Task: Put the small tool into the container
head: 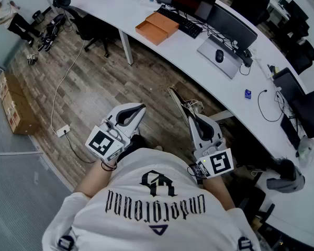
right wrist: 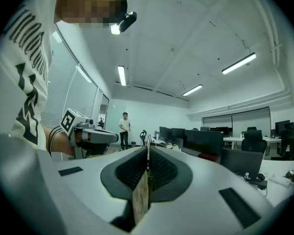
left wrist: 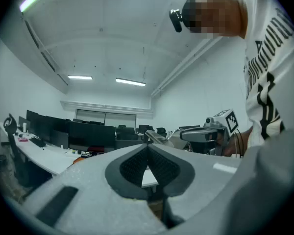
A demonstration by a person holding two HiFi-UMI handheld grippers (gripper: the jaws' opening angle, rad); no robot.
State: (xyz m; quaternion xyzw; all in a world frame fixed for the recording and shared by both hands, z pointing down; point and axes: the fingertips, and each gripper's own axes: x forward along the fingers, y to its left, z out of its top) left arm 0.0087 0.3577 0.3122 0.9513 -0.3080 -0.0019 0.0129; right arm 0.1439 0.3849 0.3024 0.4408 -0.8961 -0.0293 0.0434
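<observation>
The jaws of your right gripper are nearly closed on the small tool, a thin grey piece that sticks out past the tips, near the centre of the head view. The jaws of your left gripper are together, with nothing between them. Both grippers are level above the wood floor, well apart from the white desk. I judge you are at the carrying step. The next move calls for bringing the tool over the orange open box at the upper middle, probably the container, before releasing it.

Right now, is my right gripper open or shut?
Shut on the small tool: the right gripper has its jaws pressed together around the thin metal piece.
</observation>
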